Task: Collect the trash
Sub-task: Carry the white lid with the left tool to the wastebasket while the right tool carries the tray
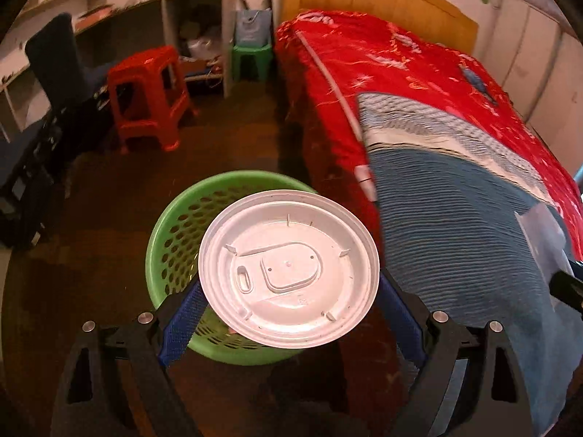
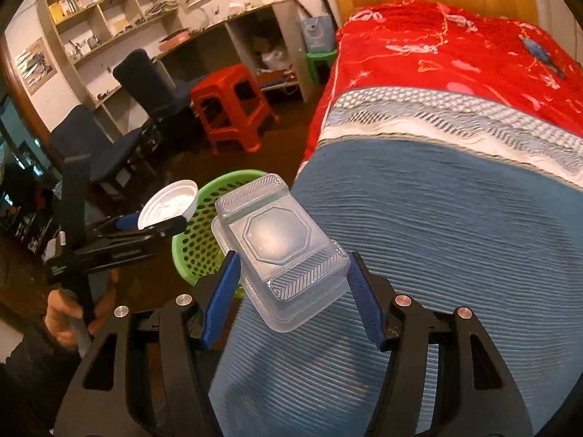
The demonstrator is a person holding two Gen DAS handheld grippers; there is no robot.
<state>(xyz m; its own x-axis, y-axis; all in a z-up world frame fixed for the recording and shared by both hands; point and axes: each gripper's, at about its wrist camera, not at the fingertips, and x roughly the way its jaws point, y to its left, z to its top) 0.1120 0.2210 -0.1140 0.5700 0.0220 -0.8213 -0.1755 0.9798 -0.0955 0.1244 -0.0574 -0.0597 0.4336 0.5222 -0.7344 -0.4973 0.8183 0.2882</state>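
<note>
My left gripper is shut on a round white plastic lid and holds it in the air over the green perforated basket on the floor. My right gripper is shut on a clear plastic food container, held above the bed's edge, right of the green basket. The right wrist view also shows the left gripper with the white lid above the basket's left rim.
A bed with a red quilt and a blue knitted blanket fills the right side. A red stool, a green stool, dark chairs and a desk with shelves stand beyond the dark floor.
</note>
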